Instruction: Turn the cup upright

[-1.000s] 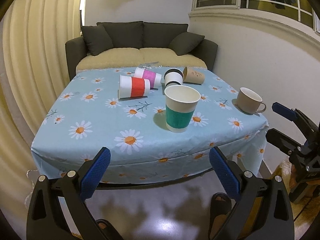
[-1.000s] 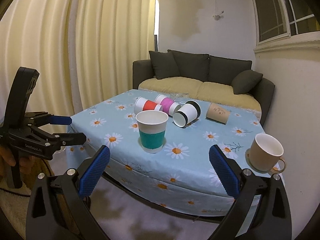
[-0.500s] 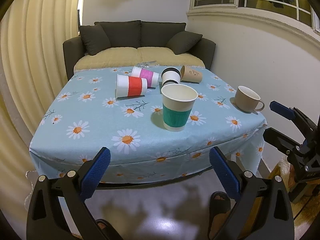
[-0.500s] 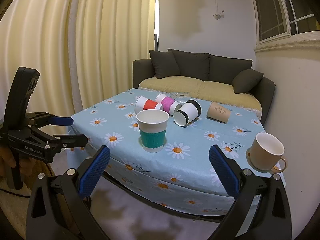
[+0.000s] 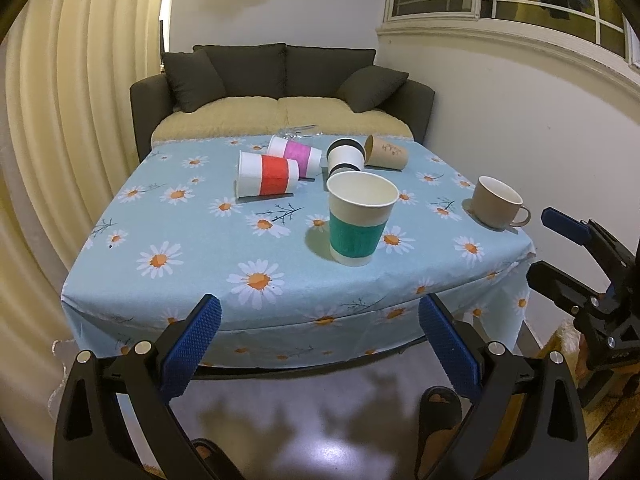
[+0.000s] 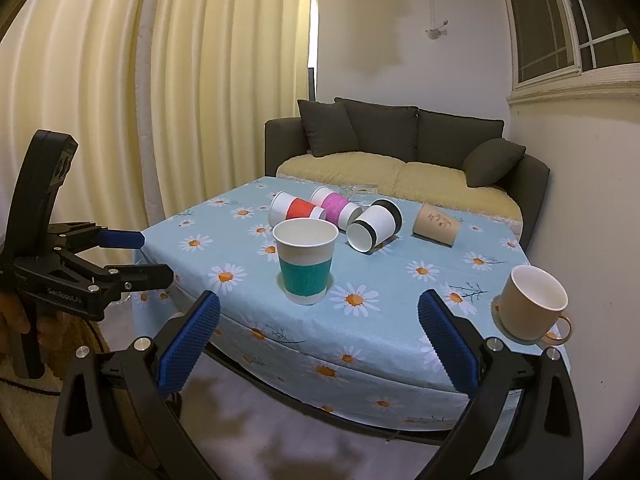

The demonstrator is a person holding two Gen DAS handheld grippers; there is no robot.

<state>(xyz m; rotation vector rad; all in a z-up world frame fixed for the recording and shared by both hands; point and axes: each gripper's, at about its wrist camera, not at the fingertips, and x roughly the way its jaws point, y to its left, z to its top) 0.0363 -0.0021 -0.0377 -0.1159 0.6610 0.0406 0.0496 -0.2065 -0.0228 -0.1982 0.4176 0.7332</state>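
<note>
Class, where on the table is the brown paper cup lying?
In the left wrist view, the brown paper cup lies at the far right, beside the black-banded cup.

Tablecloth (image 5: 168, 216) light blue, white-orange daisies; upright cup (image 5: 359, 220) white, teal band; mug (image 5: 494, 202) beige.

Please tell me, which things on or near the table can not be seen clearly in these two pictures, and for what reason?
- Clear item behind the pink-band cup: too small and transparent in both views.
- Drawing on the brown paper cup: too small to read.
- Black-band cup: its lower part is hidden by the green-band cup in the left wrist view.
- Right tongs: cut off by the frame edge in the left wrist view.
</note>
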